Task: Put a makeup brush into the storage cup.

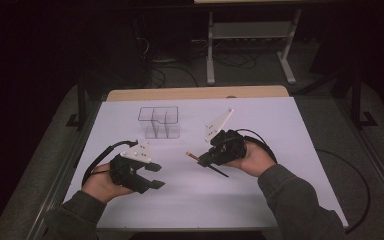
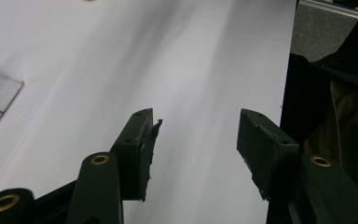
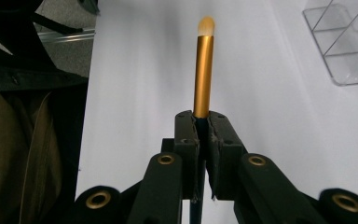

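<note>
Here we clamp the slim gold-ferruled makeup brush (image 3: 203, 74) in our right gripper (image 1: 203, 158), near the white table's (image 1: 260, 200) middle; our left gripper (image 1: 156, 175) gapes empty beside the clear acrylic organiser (image 1: 158, 121).

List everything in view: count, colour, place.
makeup brush: one, gold ferrule, pale tip, black handle; clamped in the right gripper, above the sheet.
clear organizer: one, transparent, compartmented; far middle of the sheet.
white sheet: one, covering the table.
table: one, wooden edge at the far side.
metal stand: one, grey, on the floor beyond.
left gripper: one, black, jaws apart, nothing between them, near left.
right gripper: one, black, shut on the brush, centre right.
</note>
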`<state>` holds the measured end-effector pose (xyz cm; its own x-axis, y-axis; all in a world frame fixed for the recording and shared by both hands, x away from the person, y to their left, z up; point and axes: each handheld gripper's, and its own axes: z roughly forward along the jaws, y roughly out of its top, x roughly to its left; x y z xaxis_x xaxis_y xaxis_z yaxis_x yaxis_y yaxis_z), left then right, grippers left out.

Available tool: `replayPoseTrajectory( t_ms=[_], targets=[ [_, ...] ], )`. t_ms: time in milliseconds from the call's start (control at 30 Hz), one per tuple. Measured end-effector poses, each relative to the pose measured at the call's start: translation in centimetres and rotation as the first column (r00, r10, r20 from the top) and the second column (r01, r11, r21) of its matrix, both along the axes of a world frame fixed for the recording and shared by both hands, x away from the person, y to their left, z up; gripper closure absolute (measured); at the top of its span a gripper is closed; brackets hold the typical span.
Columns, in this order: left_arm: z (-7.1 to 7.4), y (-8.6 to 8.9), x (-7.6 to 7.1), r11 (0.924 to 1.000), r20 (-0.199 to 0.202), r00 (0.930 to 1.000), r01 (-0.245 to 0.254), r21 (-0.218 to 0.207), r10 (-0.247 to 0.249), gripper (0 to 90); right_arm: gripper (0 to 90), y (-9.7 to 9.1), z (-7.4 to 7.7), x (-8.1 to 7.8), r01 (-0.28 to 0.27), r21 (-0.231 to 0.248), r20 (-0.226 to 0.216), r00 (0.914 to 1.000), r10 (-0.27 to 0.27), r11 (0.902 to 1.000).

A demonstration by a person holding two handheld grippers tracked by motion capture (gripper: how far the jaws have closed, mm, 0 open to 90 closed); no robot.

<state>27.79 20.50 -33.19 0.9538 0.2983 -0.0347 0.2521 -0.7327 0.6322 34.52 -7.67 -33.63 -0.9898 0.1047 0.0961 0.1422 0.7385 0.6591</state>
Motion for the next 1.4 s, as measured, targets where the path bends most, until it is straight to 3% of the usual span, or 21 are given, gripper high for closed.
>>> replayPoseTrajectory(
  t_ms=[433,633,667,1000,1400],
  targets=[
    [-1.2,1.7,-0.5,0.9979,0.013,0.9981,-0.061,-0.024,0.061,39.3,82.7,0.7,1.0,1.6,0.033,0.004,-0.011,0.9994,-0.033,0.9995],
    [-1.7,2.2,-0.7,0.9959,0.027,0.9959,-0.086,-0.03,0.087,37.8,82.7,1.1,1.4,2.4,0.027,0.026,0.011,0.9996,-0.027,0.9993],
    [-1.7,2.4,-0.6,0.9967,0.029,0.9963,-0.08,-0.014,0.08,37.4,82.7,1.1,1.5,2.5,0.023,0.025,0.017,0.9996,-0.024,0.9994],
    [-2.3,3.2,-0.7,0.9936,0.048,0.9925,-0.112,-0.01,0.113,35.0,82.7,1.8,2.0,3.3,0.035,0.029,0.021,0.9991,-0.036,0.999],
    [-3.2,3.6,-1.0,0.9883,0.067,0.9876,-0.138,-0.065,0.142,33.3,82.7,2.1,2.7,4.2,0.045,0.046,0.027,0.9985,-0.046,0.9979]
  ],
)
